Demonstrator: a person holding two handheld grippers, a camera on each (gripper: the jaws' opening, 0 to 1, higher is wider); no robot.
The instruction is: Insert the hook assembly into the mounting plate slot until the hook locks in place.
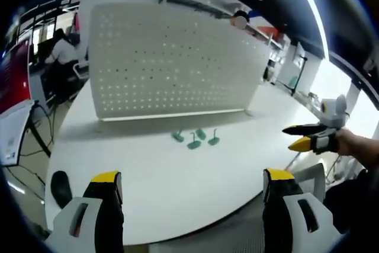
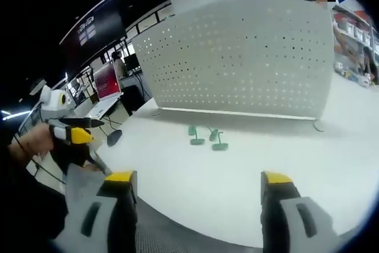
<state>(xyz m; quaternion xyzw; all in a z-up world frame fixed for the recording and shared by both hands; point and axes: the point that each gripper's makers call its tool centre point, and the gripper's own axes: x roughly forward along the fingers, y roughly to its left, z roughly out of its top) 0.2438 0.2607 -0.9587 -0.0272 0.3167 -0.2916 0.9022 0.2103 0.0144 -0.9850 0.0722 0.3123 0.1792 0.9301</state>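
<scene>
We read no brand or label anywhere; the red screen point(image 2: 108, 79) text is too blurred. Green hooks point(image 1: 195, 138) lie loose on the white table point(image 1: 177, 188), just before the upright pegboard point(image 1: 172, 63), well ahead of both grippers, touching neither. Left gripper point(image 1: 192, 185): jaws wide, nothing btwn them. Right gripper point(image 2: 198, 185): wide too, empty, hooks straight ahead.

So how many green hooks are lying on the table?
4 green hooks: a loose cluster on the white table before the pegboard. They are small; another could be hidden.
</scene>
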